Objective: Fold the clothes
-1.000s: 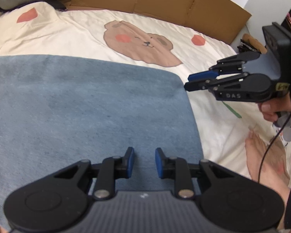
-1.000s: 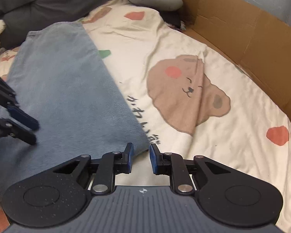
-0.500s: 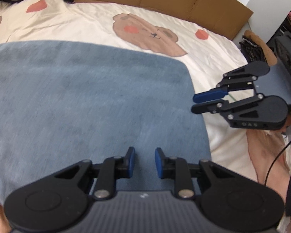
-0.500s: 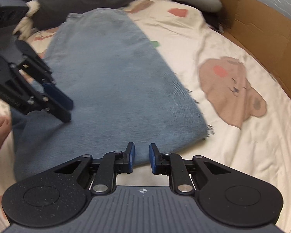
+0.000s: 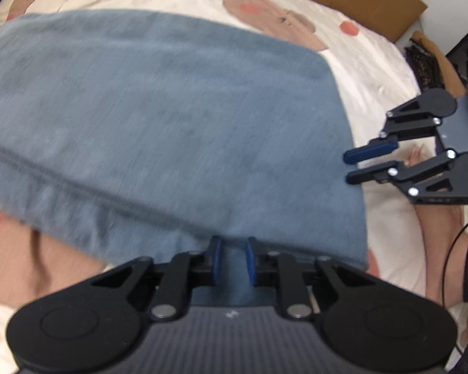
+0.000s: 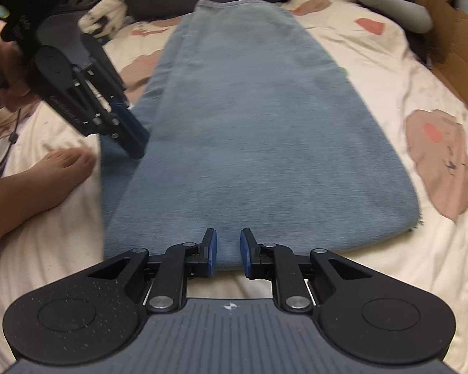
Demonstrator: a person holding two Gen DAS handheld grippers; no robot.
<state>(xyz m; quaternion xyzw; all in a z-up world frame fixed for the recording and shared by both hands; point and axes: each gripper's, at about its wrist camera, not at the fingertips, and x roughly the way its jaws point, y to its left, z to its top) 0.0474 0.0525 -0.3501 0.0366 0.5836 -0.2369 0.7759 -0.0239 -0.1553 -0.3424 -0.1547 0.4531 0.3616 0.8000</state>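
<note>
tools [image 5: 232, 261] [image 6: 226, 252] at garment [image 6: 259, 118] hem

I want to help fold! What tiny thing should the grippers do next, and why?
Probably close the right gripper on the near edge of the blue cloth. Its jaws straddle that hem with a gap, while the left gripper jaws are already closing on cloth at the side edge.

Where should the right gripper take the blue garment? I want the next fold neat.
Grip the blue garment at its near short edge, coming from the bed's open side: it lies flat, and the right gripper already straddles that edge.
</note>
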